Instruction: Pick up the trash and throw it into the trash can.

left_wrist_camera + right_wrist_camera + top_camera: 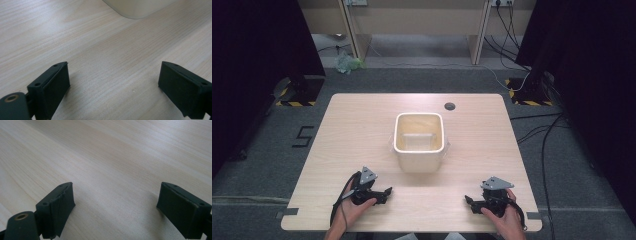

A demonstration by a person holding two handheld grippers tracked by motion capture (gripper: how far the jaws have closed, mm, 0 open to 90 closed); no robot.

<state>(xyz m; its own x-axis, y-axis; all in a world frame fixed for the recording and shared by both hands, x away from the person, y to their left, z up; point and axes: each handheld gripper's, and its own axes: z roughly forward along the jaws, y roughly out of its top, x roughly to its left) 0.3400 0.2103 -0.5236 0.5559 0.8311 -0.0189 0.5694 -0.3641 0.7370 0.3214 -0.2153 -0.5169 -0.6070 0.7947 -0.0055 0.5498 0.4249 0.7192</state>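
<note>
A cream plastic bin (419, 141) stands open-topped in the middle of the light wooden table (352, 135); its rounded lower wall (135, 8) shows at the top of the left gripper view. My left gripper (388, 191) lies low over the table near the front left, held by a hand, pointing right toward the table's middle. Its jaws stand wide open over bare wood (113, 75). My right gripper (468, 200) rests near the front right in the other hand, pointing left. It is open too, with only wood grain between the pads (116, 195).
A small dark round grommet (449, 106) sits in the table near its far edge. Beyond the table are grey carpet, cables (512, 35), black stands with striped bases (294, 95) and a wooden desk frame. A black "5" marking (303, 136) lies on the floor at left.
</note>
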